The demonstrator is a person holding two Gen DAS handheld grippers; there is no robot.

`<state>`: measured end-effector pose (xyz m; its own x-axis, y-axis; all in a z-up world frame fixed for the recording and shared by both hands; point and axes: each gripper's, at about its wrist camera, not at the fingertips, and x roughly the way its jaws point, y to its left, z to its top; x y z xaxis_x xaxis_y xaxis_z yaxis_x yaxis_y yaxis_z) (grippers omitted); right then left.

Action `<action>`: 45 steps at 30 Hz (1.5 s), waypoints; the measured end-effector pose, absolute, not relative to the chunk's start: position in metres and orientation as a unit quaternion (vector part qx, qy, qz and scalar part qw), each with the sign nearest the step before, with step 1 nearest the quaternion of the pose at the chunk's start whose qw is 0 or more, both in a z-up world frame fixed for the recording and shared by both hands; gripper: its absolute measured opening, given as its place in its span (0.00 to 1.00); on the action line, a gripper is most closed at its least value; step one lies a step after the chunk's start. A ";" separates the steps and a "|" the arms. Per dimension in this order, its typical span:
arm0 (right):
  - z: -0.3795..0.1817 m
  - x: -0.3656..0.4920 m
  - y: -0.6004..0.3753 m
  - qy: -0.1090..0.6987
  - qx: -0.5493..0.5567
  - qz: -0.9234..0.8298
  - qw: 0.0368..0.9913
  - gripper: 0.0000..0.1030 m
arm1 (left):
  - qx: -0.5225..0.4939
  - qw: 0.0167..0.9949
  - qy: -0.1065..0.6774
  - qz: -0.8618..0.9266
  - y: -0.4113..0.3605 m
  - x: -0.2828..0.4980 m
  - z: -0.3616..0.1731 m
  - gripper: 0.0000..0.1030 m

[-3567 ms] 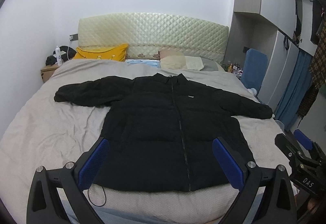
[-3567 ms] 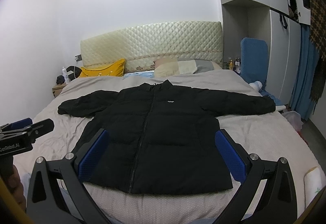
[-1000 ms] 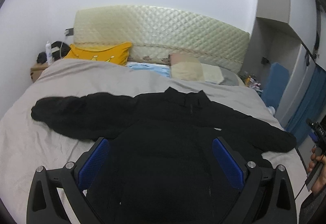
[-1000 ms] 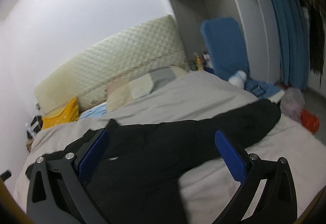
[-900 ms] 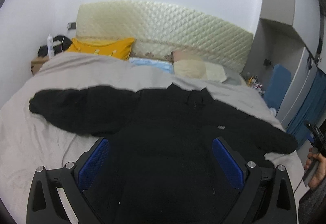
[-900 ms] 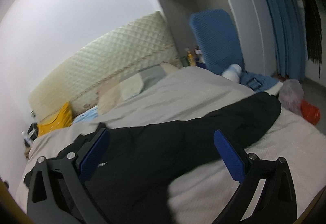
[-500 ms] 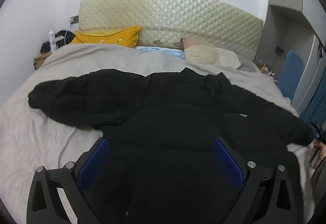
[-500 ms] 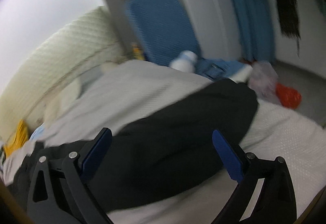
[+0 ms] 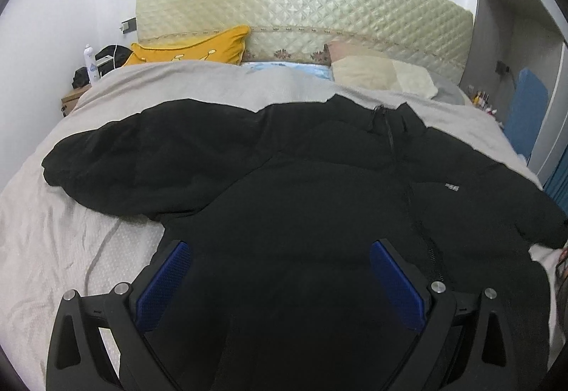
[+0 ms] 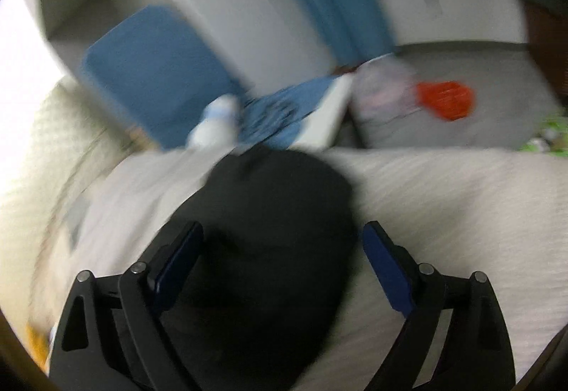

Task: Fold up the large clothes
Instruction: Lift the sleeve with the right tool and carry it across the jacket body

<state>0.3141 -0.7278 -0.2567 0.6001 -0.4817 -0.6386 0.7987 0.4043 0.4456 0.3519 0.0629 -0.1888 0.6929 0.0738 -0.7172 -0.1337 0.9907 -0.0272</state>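
Observation:
A large black puffer jacket lies face up and spread on the grey bed, zipper closed, its left sleeve stretched out to the left. My left gripper is open and hovers over the jacket's body. In the blurred right wrist view, the end of the jacket's right sleeve lies on the bed near its right edge. My right gripper is open, with its jaws on either side of the sleeve end. I cannot tell whether it touches the sleeve.
A quilted headboard, a yellow pillow and cream pillows are at the bed's head. A nightstand with a bottle stands at left. Beside the bed's right edge are a blue panel, blue cloth and an orange bag.
Both grippers moved forward and down toward the jacket. The right one swung right and now sits over the right sleeve's end. Both stayed open.

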 end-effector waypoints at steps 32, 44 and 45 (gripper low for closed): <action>-0.069 0.303 -0.677 0.174 0.307 -0.242 0.904 0.18 | -0.011 0.935 0.350 0.050 0.068 0.308 -0.155 0.99; 0.045 0.305 -0.533 0.120 0.203 -0.169 0.957 0.18 | -0.045 0.945 0.324 0.030 0.099 0.260 -0.130 0.99; 0.054 0.307 -0.514 0.116 0.191 -0.159 0.962 0.18 | -0.049 0.946 0.319 0.029 0.102 0.255 -0.128 0.99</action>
<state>0.3071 -0.5144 0.0541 0.9223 -0.2617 -0.2844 0.3507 0.8761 0.3309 0.2551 0.1019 -0.1279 0.7948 0.0248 -0.6063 -0.0868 0.9935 -0.0731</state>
